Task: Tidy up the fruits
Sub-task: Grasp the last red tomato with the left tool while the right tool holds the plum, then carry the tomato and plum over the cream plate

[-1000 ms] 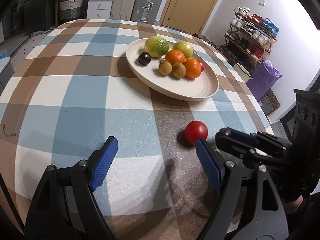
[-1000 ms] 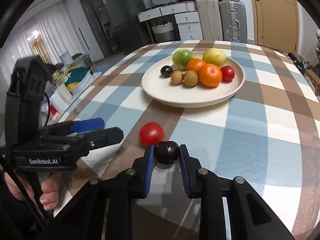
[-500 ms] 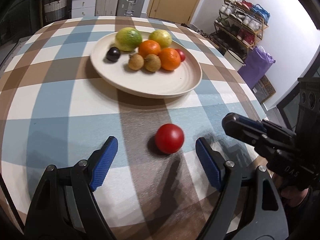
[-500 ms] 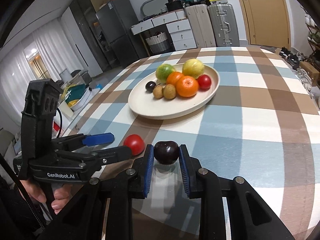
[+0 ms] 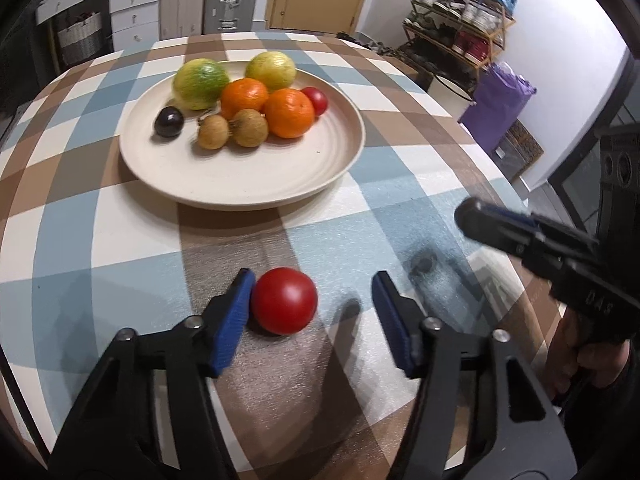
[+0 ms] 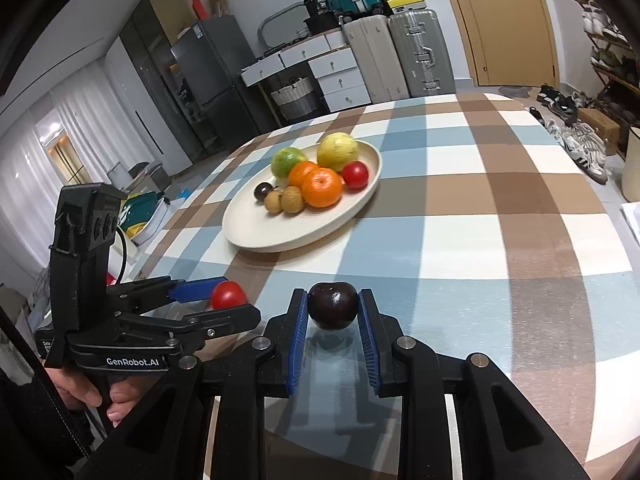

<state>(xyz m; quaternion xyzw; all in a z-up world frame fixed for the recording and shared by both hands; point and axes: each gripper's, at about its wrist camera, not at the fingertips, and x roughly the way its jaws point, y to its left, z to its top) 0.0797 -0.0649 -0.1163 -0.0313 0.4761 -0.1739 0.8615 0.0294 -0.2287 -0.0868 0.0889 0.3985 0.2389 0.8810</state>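
Observation:
A red tomato [image 5: 284, 300] lies on the checked tablecloth between the jaws of my left gripper [image 5: 312, 292], which is open; its left pad touches the tomato and the right pad stands apart. The tomato also shows in the right wrist view [image 6: 228, 295]. My right gripper [image 6: 333, 307] is shut on a dark plum [image 6: 333, 305] and holds it above the table. A cream plate [image 5: 256, 184] farther back holds two green-yellow fruits, two oranges, two brown longans, a dark plum and a small red tomato.
The right gripper [image 5: 532, 240] reaches in from the right in the left wrist view. The left gripper [image 6: 192, 312] sits left of the plum in the right wrist view. The table edge is close behind both grippers. Suitcases, drawers and a shoe rack stand beyond the table.
My left gripper has moved forward around the red tomato and narrowed, its left pad now touching it. My right gripper has risen with the plum still in it.

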